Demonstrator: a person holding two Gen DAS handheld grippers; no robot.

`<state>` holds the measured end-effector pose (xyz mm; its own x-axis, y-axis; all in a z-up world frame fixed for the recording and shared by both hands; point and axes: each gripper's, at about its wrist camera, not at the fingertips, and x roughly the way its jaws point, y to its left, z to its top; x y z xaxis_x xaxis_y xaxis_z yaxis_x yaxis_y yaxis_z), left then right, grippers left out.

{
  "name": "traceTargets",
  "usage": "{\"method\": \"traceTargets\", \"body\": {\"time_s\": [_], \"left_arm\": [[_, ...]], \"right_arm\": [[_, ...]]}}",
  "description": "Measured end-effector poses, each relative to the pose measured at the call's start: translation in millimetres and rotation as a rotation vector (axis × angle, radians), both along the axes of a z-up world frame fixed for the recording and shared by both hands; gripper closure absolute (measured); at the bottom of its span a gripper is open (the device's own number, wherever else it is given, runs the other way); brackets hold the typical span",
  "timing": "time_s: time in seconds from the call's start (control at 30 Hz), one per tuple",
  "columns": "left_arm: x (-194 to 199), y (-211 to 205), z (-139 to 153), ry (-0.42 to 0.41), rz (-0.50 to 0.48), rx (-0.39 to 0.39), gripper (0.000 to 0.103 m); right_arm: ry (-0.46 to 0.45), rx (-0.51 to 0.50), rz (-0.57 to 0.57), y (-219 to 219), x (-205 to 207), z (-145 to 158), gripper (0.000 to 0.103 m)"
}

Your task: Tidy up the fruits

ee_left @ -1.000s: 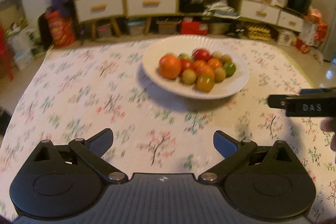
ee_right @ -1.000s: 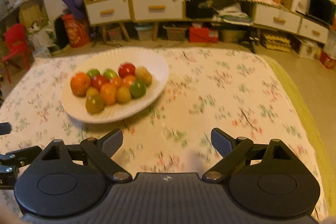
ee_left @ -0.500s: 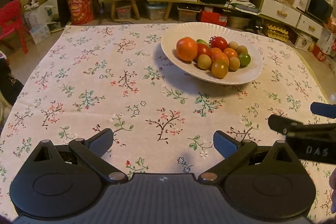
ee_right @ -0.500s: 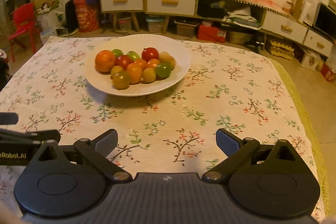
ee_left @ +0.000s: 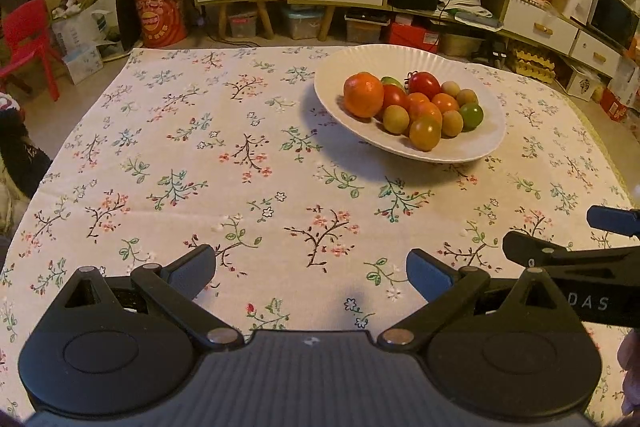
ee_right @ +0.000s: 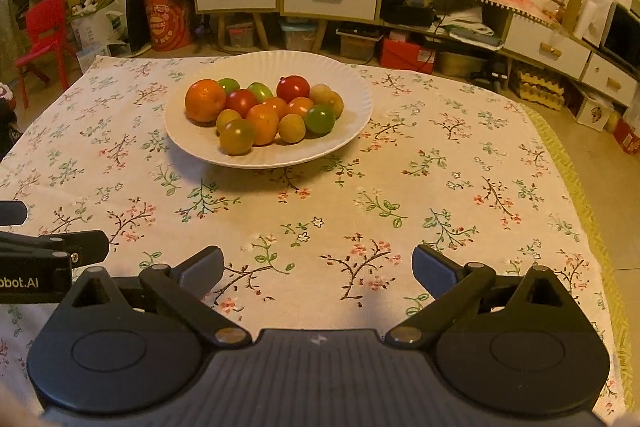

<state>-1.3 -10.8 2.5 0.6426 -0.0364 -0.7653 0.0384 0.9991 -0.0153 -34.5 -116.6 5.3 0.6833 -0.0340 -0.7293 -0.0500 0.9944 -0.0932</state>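
Both grippers, left gripper point(ee_left: 310, 273) and right gripper point(ee_right: 318, 269), gape wide and empty over the tablecloth point(ee_right: 440, 163), fruits point(ee_right: 260, 115) piled in the white plate point(ee_right: 352, 131) ahead; approach low, pinch one outer fruit gently.

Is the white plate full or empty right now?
Full: the white plate holds a heap of fruit, none lying loose on the tablecloth.

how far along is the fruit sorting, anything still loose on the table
Looks done: all visible fruit is piled on the white plate, none on the floral tablecloth. In hand: nothing; the left gripper and right gripper are open and empty. Left: nothing obvious.
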Motion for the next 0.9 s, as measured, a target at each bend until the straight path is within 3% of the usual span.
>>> {"method": "traceTargets", "body": {"time_s": [0.9], "left_arm": [[-1.0, 0.3, 1.4, -0.005, -0.003, -0.007, 0.003]], "right_arm": [[-0.004, -0.006, 0.009, 4.0, -1.6, 2.0, 0.001]]}}
